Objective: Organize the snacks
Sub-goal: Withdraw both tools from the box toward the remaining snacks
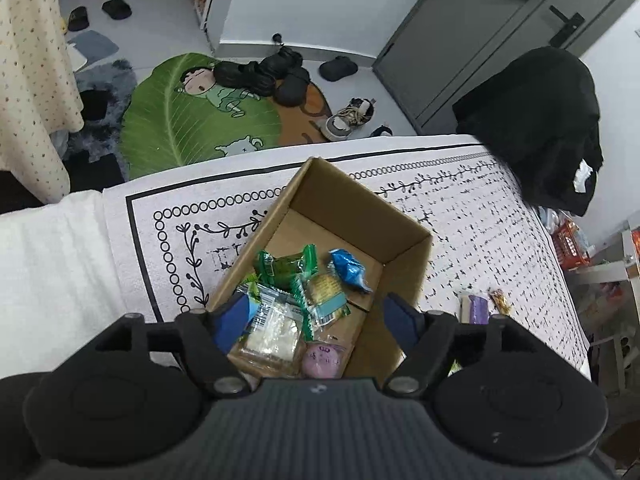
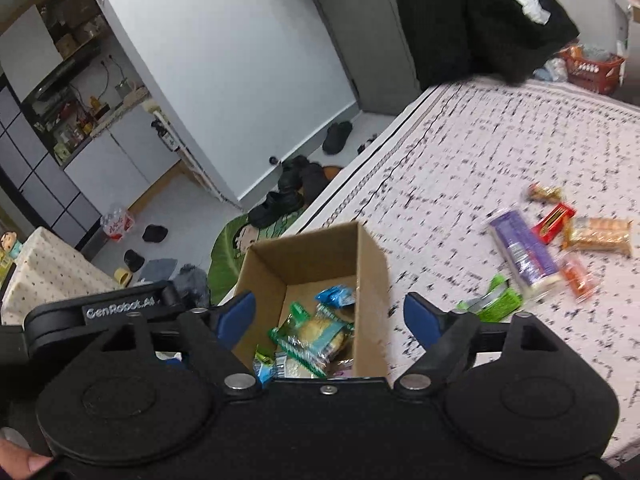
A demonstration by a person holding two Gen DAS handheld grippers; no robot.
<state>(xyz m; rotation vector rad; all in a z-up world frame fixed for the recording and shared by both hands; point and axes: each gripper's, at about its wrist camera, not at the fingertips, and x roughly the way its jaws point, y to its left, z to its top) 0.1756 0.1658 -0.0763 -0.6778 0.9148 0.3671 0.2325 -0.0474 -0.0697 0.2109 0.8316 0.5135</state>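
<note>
A white cloth printed with black marks covers the surface. In the left wrist view, the open brown cardboard box (image 1: 320,248) sits at centre, wrapped snacks (image 1: 304,300) inside; the left gripper (image 1: 316,316) stands wide and empty above them.

In the right wrist view, the right gripper (image 2: 330,316) is likewise spread, holding nothing. A drop-off seems done; next is probably the loose packets (image 2: 560,240) at right, blurred beyond reading.

We see box (image 2: 320,264) on bed (image 2: 460,152) near edge, snack packets (image 2: 316,336) inside; more snacks (image 2: 560,236) loose on bed right of box; shoes (image 2: 280,200) on floor beyond.
</note>
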